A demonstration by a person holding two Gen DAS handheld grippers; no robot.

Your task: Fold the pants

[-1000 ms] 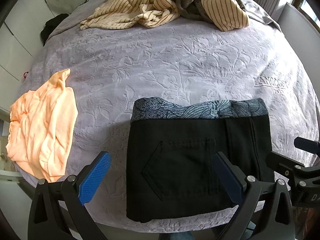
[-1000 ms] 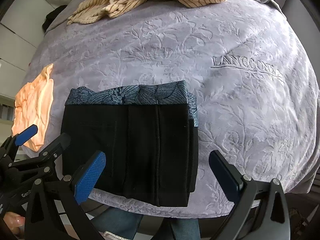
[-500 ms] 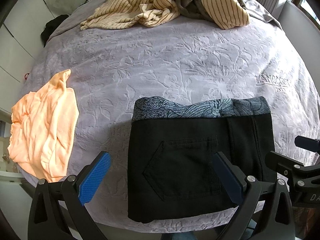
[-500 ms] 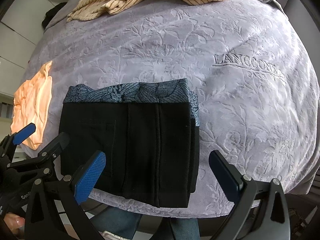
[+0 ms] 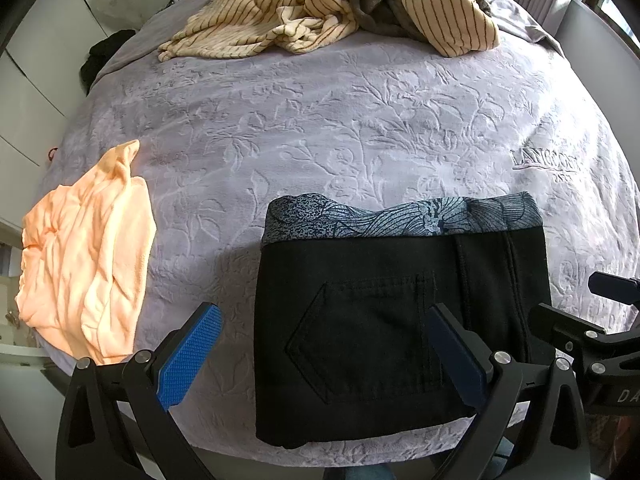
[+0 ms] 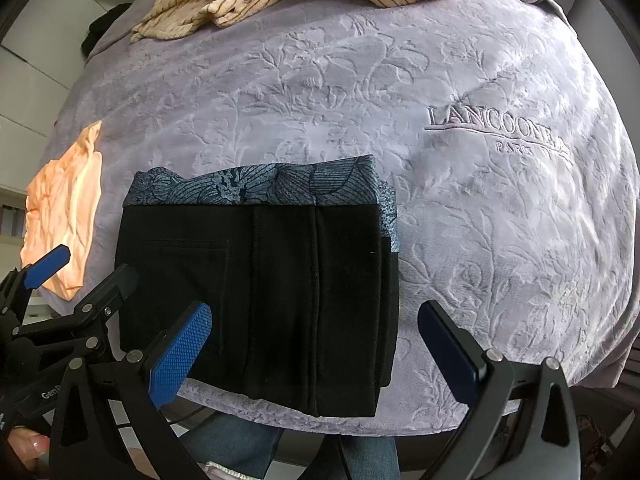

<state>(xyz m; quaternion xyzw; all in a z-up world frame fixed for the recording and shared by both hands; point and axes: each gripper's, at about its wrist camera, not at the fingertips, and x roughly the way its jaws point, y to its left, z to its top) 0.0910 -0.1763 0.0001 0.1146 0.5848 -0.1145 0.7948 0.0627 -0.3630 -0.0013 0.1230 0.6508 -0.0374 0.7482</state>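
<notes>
The black pants [image 5: 384, 320] lie folded into a compact rectangle near the front edge of the bed, with a blue patterned waistband [image 5: 400, 220] along the far side and a back pocket facing up. They also show in the right wrist view [image 6: 280, 292]. My left gripper [image 5: 320, 356] is open and empty, hovering just above the pants' near left part. My right gripper [image 6: 316, 352] is open and empty, over the pants' near right edge. Neither touches the cloth.
The bed has a lilac embossed blanket [image 5: 360, 128] with a logo [image 6: 496, 128]. An orange garment [image 5: 84, 256] lies at the left edge. A striped cream pile with grey clothes [image 5: 332, 16] sits at the far side. White cupboards stand left.
Both grippers have drawn back slightly toward the bed's front edge, staying open. The folded pants have not moved.
</notes>
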